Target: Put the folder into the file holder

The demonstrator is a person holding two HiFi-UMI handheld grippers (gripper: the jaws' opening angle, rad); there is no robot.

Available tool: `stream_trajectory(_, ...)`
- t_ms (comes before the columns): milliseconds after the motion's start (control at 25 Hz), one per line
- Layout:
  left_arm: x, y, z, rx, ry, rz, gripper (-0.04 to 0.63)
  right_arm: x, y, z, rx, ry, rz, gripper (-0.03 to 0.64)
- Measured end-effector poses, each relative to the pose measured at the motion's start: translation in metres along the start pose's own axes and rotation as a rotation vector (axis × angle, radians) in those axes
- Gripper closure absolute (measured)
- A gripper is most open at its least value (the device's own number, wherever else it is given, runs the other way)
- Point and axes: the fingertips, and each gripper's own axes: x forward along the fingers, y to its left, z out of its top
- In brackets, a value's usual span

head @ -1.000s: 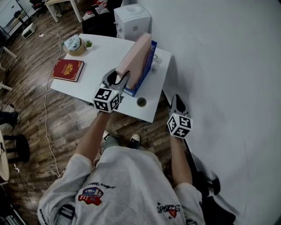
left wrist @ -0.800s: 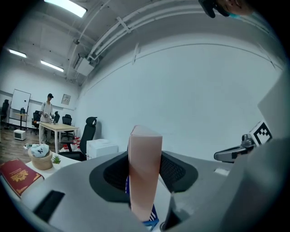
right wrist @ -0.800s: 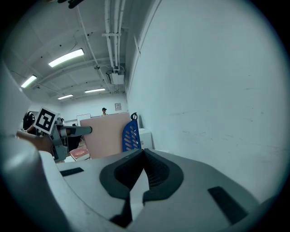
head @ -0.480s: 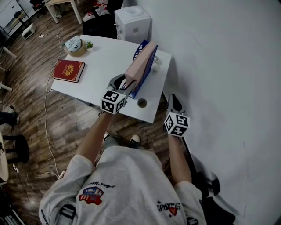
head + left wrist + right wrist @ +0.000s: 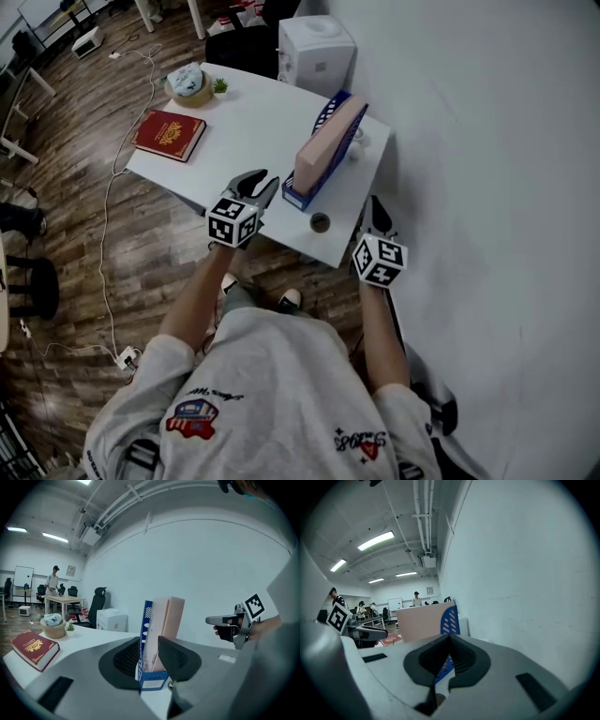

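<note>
A pink folder [image 5: 324, 148] stands inside the blue file holder [image 5: 298, 197] near the right end of the white table [image 5: 253, 122]. My left gripper [image 5: 261, 181] hovers over the table's front edge, just left of the holder and clear of it. Its jaws are closing with nothing between them; in the left gripper view the folder [image 5: 167, 618] and holder [image 5: 153, 679] show beyond the gap of that gripper [image 5: 149, 642]. My right gripper [image 5: 377, 209] hangs off the table's right front corner, shut and empty. The right gripper view [image 5: 450, 637] sees the folder [image 5: 423, 620] broadside.
A red book [image 5: 170, 135] lies at the table's left. A bowl [image 5: 189, 84] and a tiny plant [image 5: 219, 86] sit at the far left corner. A white box [image 5: 317, 52] stands behind the table, and a small dark round thing [image 5: 321, 222] lies by the front edge. The wall [image 5: 487, 141] runs along the right.
The left gripper held the folder tilted over the holder; now the folder stands in the holder and the gripper has let go and drawn back toward the table's front edge.
</note>
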Motion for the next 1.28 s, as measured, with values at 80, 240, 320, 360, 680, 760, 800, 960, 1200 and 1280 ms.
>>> stream_trajectory(80,-0.011,0.008,0.01,-0.004,-0.018,0.01,0.541,0.006,0.006,0.004,-0.001,-0.006,0.018,0.624)
stream_trajectory(240,-0.031,0.025,0.041,0.021,-0.091,0.059,0.589,0.016,0.013,0.024,0.008,-0.04,0.05,0.624)
stream_trajectory(320,-0.039,0.032,0.054,0.037,-0.124,0.083,0.589,0.018,0.018,0.036,-0.006,-0.059,0.068,0.624)
stream_trajectory(360,-0.042,0.035,0.06,0.044,-0.132,0.092,0.589,0.018,0.02,0.041,-0.014,-0.069,0.077,0.624)
stream_trajectory(680,-0.061,0.047,0.091,0.056,-0.206,0.124,0.589,0.012,0.029,0.066,-0.088,-0.131,0.119,0.626)
stream_trajectory(760,-0.06,0.047,0.092,0.057,-0.208,0.122,0.589,0.01,0.029,0.067,-0.098,-0.134,0.125,0.626)
stream_trajectory(800,-0.06,0.047,0.092,0.056,-0.208,0.121,0.589,0.009,0.029,0.067,-0.102,-0.132,0.128,0.626)
stream_trajectory(960,-0.058,0.047,0.089,0.048,-0.194,0.121,0.589,0.007,0.03,0.068,-0.104,-0.127,0.133,0.626)
stream_trajectory(1200,-0.052,0.039,0.085,0.057,-0.176,0.094,0.589,0.005,0.03,0.068,-0.11,-0.128,0.129,0.626)
stream_trajectory(1280,-0.052,0.04,0.084,0.052,-0.173,0.098,0.589,0.004,0.031,0.068,-0.112,-0.125,0.126,0.626)
